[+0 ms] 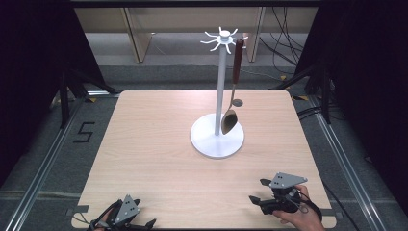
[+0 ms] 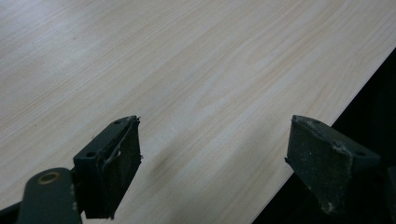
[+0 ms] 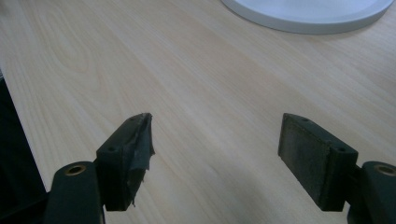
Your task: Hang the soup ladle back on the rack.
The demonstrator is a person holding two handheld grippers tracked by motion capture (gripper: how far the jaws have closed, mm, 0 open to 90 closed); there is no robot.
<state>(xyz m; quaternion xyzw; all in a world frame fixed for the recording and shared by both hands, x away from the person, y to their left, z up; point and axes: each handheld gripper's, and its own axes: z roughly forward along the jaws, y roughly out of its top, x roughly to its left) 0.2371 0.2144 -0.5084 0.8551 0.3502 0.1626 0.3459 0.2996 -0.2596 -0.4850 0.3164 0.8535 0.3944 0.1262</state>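
Observation:
A white utensil stand with a round base rises from the middle of the wooden table. A spoon with a dark wooden handle hangs from one of its top hooks, bowl down, just above the base. My left gripper rests at the table's front left edge, open, nothing between its jaws. My right gripper sits at the front right, held by a hand, open and empty. The base's rim shows at the top of the right gripper view.
Black curtains flank both sides. Metal floor rails run along the table's left and right. Cables and wooden furniture legs lie on the floor behind the table. A "5" mark is on the floor at the left.

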